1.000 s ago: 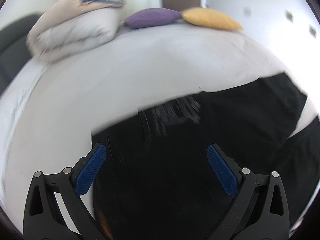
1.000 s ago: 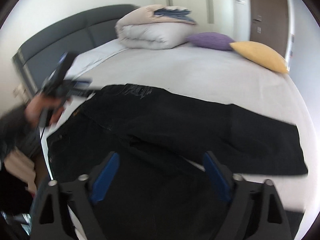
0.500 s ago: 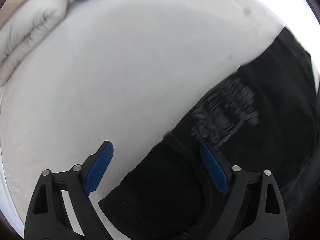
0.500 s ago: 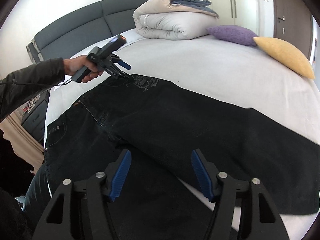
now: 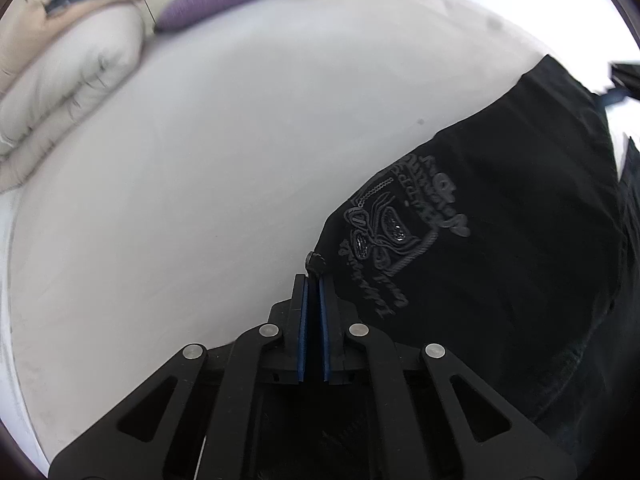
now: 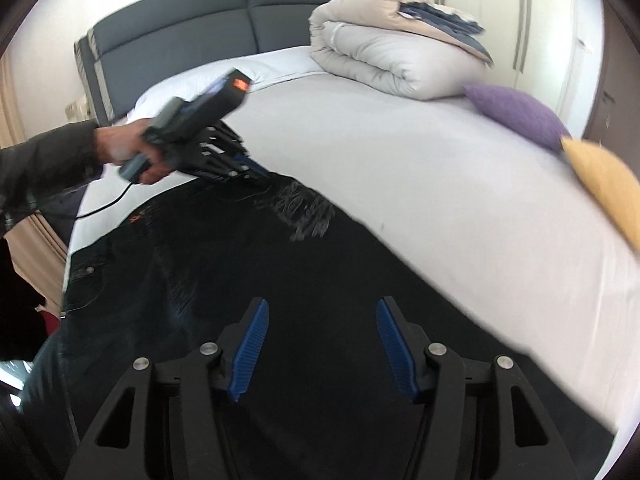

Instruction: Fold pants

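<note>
Left wrist: left gripper (image 5: 313, 280) pinching pants (image 5: 500, 240) edge | right wrist: right gripper (image 6: 322, 316) half-open, closing, empty

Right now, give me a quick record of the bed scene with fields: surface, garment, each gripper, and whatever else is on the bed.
surface: bed with a light sheet, dark headboard
garment: black pants laid flat, embroidered patch showing
left gripper: jaws just closed, pinching the pants edge near the patch
right gripper: jaws apart, just narrowing, above a pant leg, nothing gripped
other items: folded duvet, purple cushion, yellow cushion
</note>
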Motion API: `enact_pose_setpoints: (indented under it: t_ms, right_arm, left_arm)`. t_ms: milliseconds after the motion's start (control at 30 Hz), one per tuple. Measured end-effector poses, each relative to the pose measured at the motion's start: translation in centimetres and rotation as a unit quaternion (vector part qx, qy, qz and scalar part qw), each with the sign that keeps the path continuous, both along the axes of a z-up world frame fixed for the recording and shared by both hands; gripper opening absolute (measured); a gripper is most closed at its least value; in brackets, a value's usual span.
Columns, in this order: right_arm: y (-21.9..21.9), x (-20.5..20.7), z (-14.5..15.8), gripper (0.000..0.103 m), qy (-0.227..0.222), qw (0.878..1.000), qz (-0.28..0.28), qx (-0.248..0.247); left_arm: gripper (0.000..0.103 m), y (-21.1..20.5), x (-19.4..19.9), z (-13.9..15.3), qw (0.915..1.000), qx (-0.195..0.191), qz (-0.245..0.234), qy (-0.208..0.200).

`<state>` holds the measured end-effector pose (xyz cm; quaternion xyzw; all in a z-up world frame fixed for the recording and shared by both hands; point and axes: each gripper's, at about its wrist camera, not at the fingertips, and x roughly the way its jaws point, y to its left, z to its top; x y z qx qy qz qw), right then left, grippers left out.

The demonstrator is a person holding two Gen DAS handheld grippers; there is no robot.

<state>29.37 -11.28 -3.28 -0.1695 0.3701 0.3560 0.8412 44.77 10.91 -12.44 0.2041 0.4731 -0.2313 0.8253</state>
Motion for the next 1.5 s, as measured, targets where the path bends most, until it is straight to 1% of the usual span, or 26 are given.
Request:
enact_pose_setpoints:
  t_ms: [67,133,167,200,267,333,400,433,467,500,533,567,600,633,667,767,933,967,1100,1200,1300,1333,1400,1467,1500]
  right_arm:
    - [1.6,1.5,0.1,0.052,-0.010,1.000,0.012,-0.017]
    - [2.9,2.7,0.1,0.052,-0.018,0.999,0.018,-0.035]
    - [3.7,3.4,-0.1,0.052,-0.018,0.999,0.022,-0.043]
    - [4.5,4.0,-0.3,0.052,-0.018,0.998,0.028,-0.051]
    - [6.0,4.8,-0.9,0.052,-0.023,0.996,0.041,-0.076]
    - [7.2,5.5,-1.6,0.052,-0.019,0.994,0.054,-0.097]
    - [8.2,6.4,-2.3,0.050,-0.014,0.991,0.059,-0.120]
    - [8.4,6.8,-2.7,0.044,-0.011,0.990,0.059,-0.130]
    - [8.7,7.2,-3.0,0.036,-0.006,0.989,0.057,-0.136]
    - [8.9,7.5,-3.1,0.030,0.000,0.989,0.056,-0.138]
    - [9.0,7.7,-3.2,0.017,0.004,0.989,0.055,-0.139]
    - [9.1,7.8,-3.2,0.008,0.005,0.989,0.053,-0.141]
    - [9.2,7.6,-3.2,0.007,0.006,0.989,0.054,-0.140]
    - [9.3,7.3,-3.2,0.005,0.006,0.989,0.055,-0.138]
    - [9.4,7.0,-3.1,0.004,0.006,0.989,0.056,-0.137]
    - [9.7,6.2,-2.7,0.003,0.002,0.990,0.052,-0.131]
    - [11.0,3.9,-2.5,0.003,-0.010,0.992,0.051,-0.114]
    - [11.5,3.1,-2.3,0.003,-0.013,0.992,0.055,-0.108]
    - [12.4,0.4,-2.0,0.003,-0.020,0.993,0.071,-0.090]
    - [12.6,-2.4,-2.1,0.003,-0.037,0.990,0.085,-0.105]
    - [12.0,-5.6,-2.1,0.003,-0.042,0.989,0.096,-0.108]
    - [11.8,-6.7,-2.2,0.002,-0.049,0.987,0.100,-0.116]
    - [11.7,-9.5,-2.6,0.002,-0.079,0.979,0.119,-0.149]
    - [11.7,-12.9,-3.4,0.003,-0.108,0.965,0.146,-0.189]
    - [11.7,-14.5,-3.9,0.003,-0.122,0.956,0.163,-0.212]
  left_arm:
    - [0.004,0.8,-2.2,0.7,0.9997,-0.006,0.002,-0.024]
    - [0.004,0.8,-3.3,1.4,0.9988,0.000,0.000,-0.049]
    - [0.004,0.9,-3.1,1.6,0.9980,0.007,-0.003,-0.063]
    - [0.004,0.7,-3.9,1.7,0.9972,0.010,-0.003,-0.074]
    - [0.004,0.6,-5.0,2.0,0.9951,0.008,-0.004,-0.098]
    - [0.004,0.4,-5.8,2.5,0.9931,0.009,-0.005,-0.117]
    - [0.004,1.5,-6.5,2.3,0.9919,0.004,-0.004,-0.127]
    - [0.004,1.4,-7.6,2.7,0.9918,-0.001,-0.004,-0.128]
    - [0.004,1.4,-7.6,2.5,0.9918,-0.004,-0.005,-0.128]
    - [0.004,1.4,-8.8,2.3,0.9917,-0.006,-0.005,-0.128]
    - [0.002,1.8,-9.1,2.5,0.9918,-0.008,-0.004,-0.127]
    - [0.002,2.0,-9.4,2.6,0.9918,-0.010,-0.002,-0.127]
    - [0.002,2.4,-9.2,2.7,0.9919,-0.013,0.000,-0.127]
    - [0.002,3.2,-9.8,3.0,0.9917,-0.017,0.005,-0.127]
    - [0.002,3.0,-10.8,3.0,0.9916,-0.019,0.007,-0.128]
    - [0.002,3.1,-11.7,3.2,0.9914,-0.023,0.010,-0.129]
    - [0.002,3.4,-13.4,3.6,0.9904,-0.037,0.020,-0.132]
    - [0.002,3.7,-13.3,4.1,0.9903,-0.038,0.021,-0.132]
    - [0.002,4.2,-14.8,4.5,0.9894,-0.033,0.028,-0.138]
    - [0.001,4.7,-16.7,4.6,0.9890,-0.027,0.030,-0.142]
    - [0.001,5.0,-19.3,4.6,0.9892,-0.029,0.027,-0.141]
    - [0.001,5.0,-20.2,4.5,0.9894,-0.027,0.024,-0.141]
    - [0.001,4.9,-22.6,4.1,0.9900,-0.023,0.013,-0.139]
    - [0.001,4.7,-25.3,3.9,0.9907,-0.015,-0.001,-0.135]
    - [0.001,4.6,-26.4,3.7,0.9909,-0.011,-0.006,-0.134]
